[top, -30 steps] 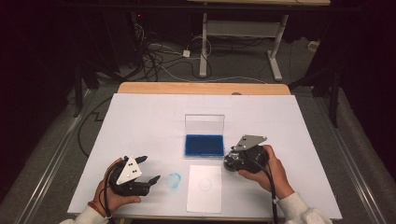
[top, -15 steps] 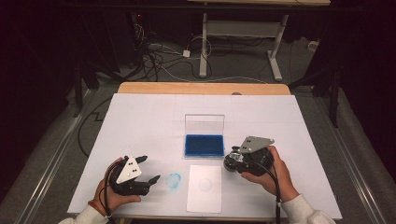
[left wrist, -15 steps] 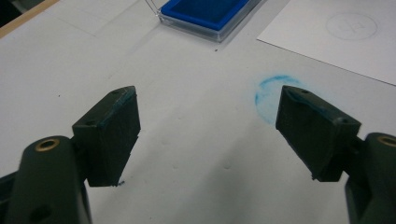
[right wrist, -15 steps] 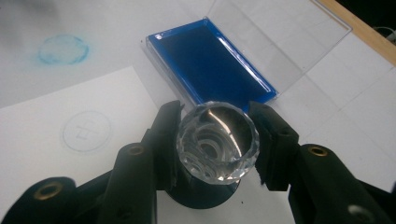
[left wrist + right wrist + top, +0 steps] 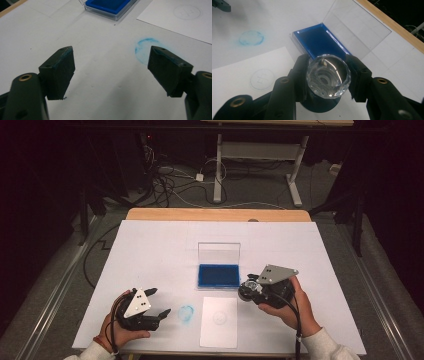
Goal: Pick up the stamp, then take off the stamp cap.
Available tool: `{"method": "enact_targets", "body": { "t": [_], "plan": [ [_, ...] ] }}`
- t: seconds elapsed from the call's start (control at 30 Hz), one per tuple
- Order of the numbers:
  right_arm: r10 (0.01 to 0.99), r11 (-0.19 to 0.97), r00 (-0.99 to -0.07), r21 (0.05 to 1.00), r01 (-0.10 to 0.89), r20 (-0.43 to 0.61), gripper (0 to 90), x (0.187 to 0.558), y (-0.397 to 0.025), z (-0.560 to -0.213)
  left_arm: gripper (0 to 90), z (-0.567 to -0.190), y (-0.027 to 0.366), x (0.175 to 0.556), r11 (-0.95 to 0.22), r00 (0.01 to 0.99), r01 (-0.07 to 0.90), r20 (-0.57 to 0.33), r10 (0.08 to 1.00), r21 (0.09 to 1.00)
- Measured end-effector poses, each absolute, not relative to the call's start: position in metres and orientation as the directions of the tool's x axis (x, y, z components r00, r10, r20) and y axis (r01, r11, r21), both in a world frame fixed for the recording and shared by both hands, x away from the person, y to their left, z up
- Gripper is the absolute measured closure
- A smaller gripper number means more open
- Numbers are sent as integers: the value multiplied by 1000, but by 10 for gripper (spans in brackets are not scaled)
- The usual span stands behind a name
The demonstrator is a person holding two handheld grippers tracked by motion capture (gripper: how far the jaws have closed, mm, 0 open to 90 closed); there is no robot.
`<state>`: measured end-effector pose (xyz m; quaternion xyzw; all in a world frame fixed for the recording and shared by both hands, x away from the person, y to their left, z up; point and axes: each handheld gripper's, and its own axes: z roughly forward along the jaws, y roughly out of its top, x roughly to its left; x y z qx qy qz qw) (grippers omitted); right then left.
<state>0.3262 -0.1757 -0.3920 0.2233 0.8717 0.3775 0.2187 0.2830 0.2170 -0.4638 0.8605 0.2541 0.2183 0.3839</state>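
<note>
The counter (image 5: pixel 150 250), covered in white, carried every item. Near its middle stood an ink pad case (image 5: pixel 218 275) with its clear lid (image 5: pixel 218 253) raised upright at the far edge; the tray held a blue ink pad (image 5: pixel 322 41) and nothing else. A white sheet of paper (image 5: pixel 219 322) lay just in front of the case, bearing a faint circular outline (image 5: pixel 262 78). Left of the sheet, a round blue ink smudge (image 5: pixel 186 313) marked the counter.

The right tool (image 5: pixel 248 290) was clamped on a stamp with a clear faceted knob (image 5: pixel 328 76), one jaw on each side of the knob. The stamp was held just beside the right front corner of the case, at the near edge of the blue pad in the right gripper view.

The left tool (image 5: pixel 161 302) had its jaws wide apart and empty, low over the counter, with the smudge just beyond one jaw.
</note>
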Motion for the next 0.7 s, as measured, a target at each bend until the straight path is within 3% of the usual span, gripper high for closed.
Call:
{"method": "enact_targets", "body": {
  "t": [0.7],
  "plan": [
    [604,494,-776,849,188,-180,574,328,-166,-378,205,-464,202,286,-560,783,274,157,602,782]
  ]
}}
